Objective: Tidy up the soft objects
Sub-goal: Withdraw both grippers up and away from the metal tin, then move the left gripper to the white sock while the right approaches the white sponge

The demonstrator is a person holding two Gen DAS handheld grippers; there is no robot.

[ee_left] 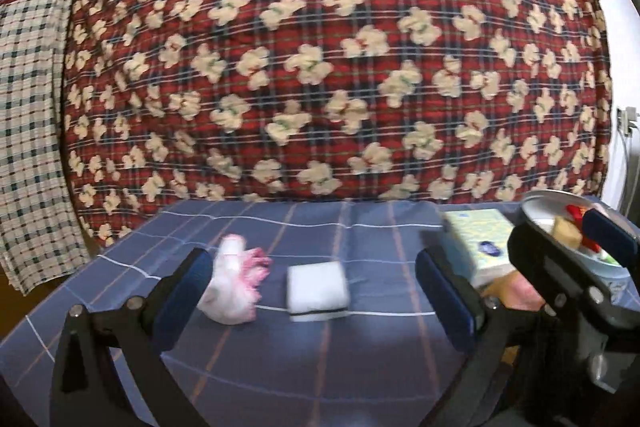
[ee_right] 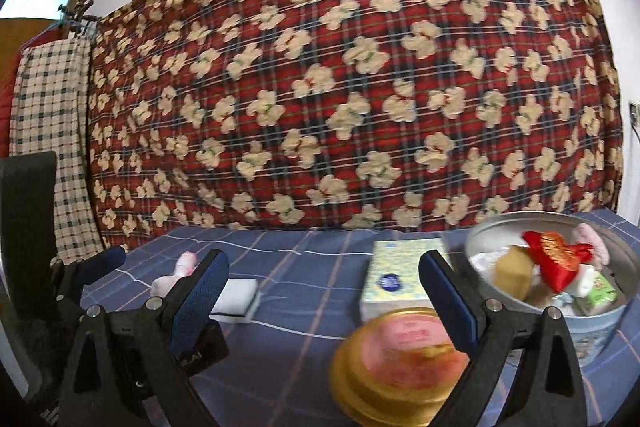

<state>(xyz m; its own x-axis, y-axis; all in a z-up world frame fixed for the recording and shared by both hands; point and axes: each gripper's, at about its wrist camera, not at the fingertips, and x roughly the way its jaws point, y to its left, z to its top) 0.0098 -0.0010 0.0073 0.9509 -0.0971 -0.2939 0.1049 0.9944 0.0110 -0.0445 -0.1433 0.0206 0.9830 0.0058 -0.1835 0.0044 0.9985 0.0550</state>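
- The left gripper (ee_left: 316, 287) hung low over the blue checked tablecloth (ee_left: 280, 367), its blue-padded fingers spread wide and holding nothing.
- Between those fingers, in the lower middle of the left wrist frame, lay a white sponge (ee_left: 317, 291) with a dark underside; just left of it, close against the left finger, sat a pink-and-white soft toy (ee_left: 236, 287) — both resting on the cloth.
- The right gripper (ee_right: 324, 299) also stood with its fingers wide apart and empty, above a round gold-rimmed lid (ee_right: 396, 359) at the lower middle of the right wrist frame.
- Behind the lid sat a pale tissue box (ee_right: 396, 275).
- At the right edge of that frame stood a round metal tin (ee_right: 600, 323) — inside it a red pouch (ee_right: 554, 259), a tan sponge block (ee_right: 514, 277) and other small soft pieces were piled.
- A red plaid blanket with cream flowers (ee_left: 340, 67) filled the upper part of both frames.
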